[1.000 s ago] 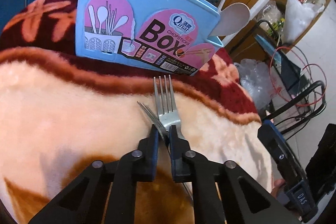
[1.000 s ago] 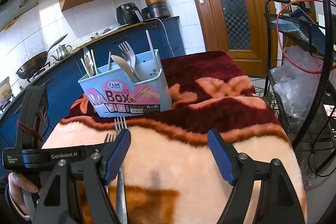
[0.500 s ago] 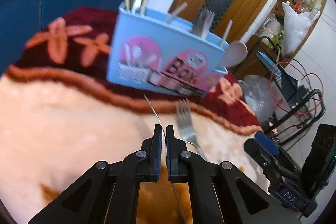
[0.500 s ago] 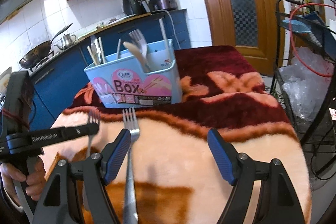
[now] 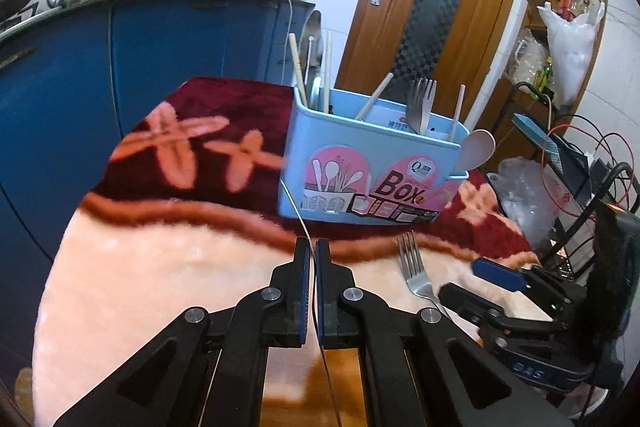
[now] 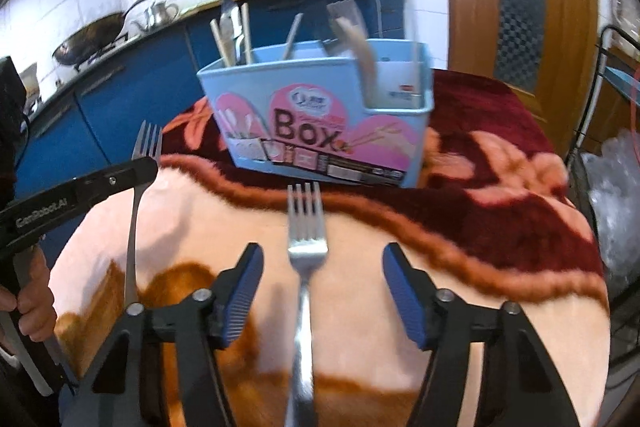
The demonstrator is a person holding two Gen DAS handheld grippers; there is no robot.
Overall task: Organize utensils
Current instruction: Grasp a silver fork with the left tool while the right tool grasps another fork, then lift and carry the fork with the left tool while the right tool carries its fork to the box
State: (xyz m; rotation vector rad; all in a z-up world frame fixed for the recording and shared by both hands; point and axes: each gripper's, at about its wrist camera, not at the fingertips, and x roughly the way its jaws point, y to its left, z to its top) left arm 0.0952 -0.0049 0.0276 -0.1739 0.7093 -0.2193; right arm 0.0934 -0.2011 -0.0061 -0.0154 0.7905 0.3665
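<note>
Sorting forks into the blue utensil box | one fork is gripped edge-on by the left gripper, jaws clamped | second fork is straddled on the blanketed table by the right gripper, jaws closing, untouched | next: a clean pinch is needed.

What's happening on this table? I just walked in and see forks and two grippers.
A person is sorting utensils into the blue utensil box with two handheld grippers. The left gripper is shut on one fork, lifted off the blanket. The right gripper, jaws just narrowing but not touching, straddles the second fork, which lies on the blanket before the box.
</note>
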